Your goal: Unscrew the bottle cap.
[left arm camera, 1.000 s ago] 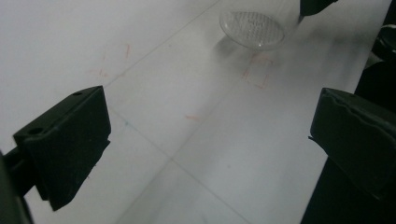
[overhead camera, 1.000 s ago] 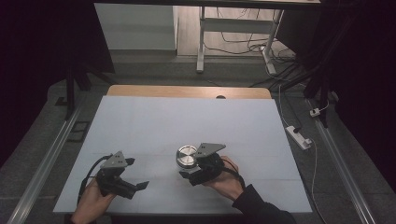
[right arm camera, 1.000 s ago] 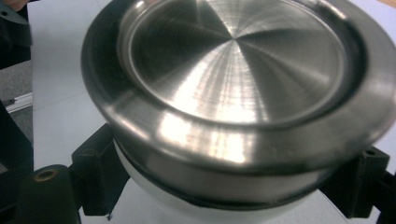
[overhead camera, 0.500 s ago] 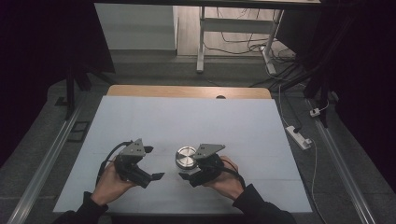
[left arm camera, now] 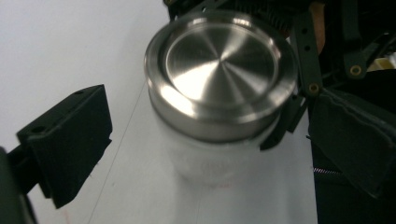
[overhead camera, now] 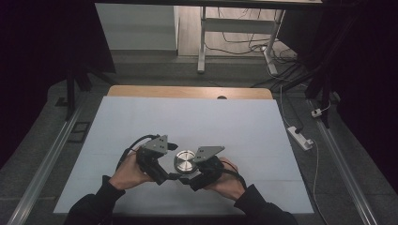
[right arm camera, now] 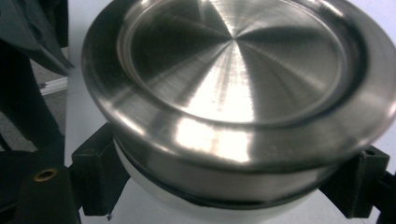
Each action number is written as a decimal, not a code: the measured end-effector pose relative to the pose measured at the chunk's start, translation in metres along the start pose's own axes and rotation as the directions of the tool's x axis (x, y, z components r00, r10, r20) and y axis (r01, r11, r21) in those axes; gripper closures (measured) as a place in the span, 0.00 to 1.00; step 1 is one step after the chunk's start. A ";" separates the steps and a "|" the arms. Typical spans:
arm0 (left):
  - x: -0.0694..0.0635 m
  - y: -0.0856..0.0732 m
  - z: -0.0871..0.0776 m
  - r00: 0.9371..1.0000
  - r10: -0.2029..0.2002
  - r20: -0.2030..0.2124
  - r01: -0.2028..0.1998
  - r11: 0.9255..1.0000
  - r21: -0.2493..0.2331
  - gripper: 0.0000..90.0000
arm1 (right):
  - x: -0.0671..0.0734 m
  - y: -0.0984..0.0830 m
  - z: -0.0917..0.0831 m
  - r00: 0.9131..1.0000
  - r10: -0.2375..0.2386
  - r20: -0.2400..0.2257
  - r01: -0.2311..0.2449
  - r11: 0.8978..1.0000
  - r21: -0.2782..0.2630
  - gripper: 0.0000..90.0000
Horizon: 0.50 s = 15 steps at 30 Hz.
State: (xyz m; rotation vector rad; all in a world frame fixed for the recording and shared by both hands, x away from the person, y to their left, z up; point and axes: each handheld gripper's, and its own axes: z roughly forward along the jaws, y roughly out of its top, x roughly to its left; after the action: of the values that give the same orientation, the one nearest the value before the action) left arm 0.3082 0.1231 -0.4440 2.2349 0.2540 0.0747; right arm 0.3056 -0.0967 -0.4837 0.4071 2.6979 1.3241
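step: right tongs [overhead camera: 192,174] pinch white jar [left arm camera: 210,158] body under steel lid [overhead camera: 184,160], near edge of counter [overhead camera: 234,122] | left tongs [overhead camera: 171,161] spread, just been narrowing, lid between, untouched | next: clamp lid rim squarely, twist off

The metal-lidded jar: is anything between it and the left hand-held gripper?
No. In the left gripper view, only bare white table separates the open left hand-held gripper from the jar.
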 end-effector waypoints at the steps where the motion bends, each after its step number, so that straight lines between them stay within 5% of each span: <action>1: 0.001 0.002 0.001 1.000 0.006 0.010 -0.006 1.000 -0.006 0.02 | 0.000 0.000 0.000 1.000 -0.002 -0.006 0.002 1.000 0.000 0.17; 7: 0.001 0.009 0.002 0.995 0.071 0.071 -0.069 0.997 -0.029 0.13 | 0.002 0.000 0.001 1.000 -0.017 -0.024 0.017 1.000 0.006 0.17; 11: -0.001 0.012 0.006 0.996 0.086 0.025 -0.086 0.996 0.001 0.21 | 0.002 0.001 0.000 1.000 -0.021 -0.023 0.021 1.000 0.005 0.17; 15: -0.003 0.015 0.011 0.999 0.030 -0.031 -0.030 1.000 0.003 0.23 | 0.000 0.001 0.000 1.000 -0.011 0.015 0.010 1.000 0.020 0.17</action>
State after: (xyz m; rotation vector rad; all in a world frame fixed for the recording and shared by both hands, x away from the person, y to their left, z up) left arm 0.3088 0.1052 -0.4388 2.2416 0.2375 0.1259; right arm 0.3060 -0.0962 -0.4832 0.4024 2.6992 1.2878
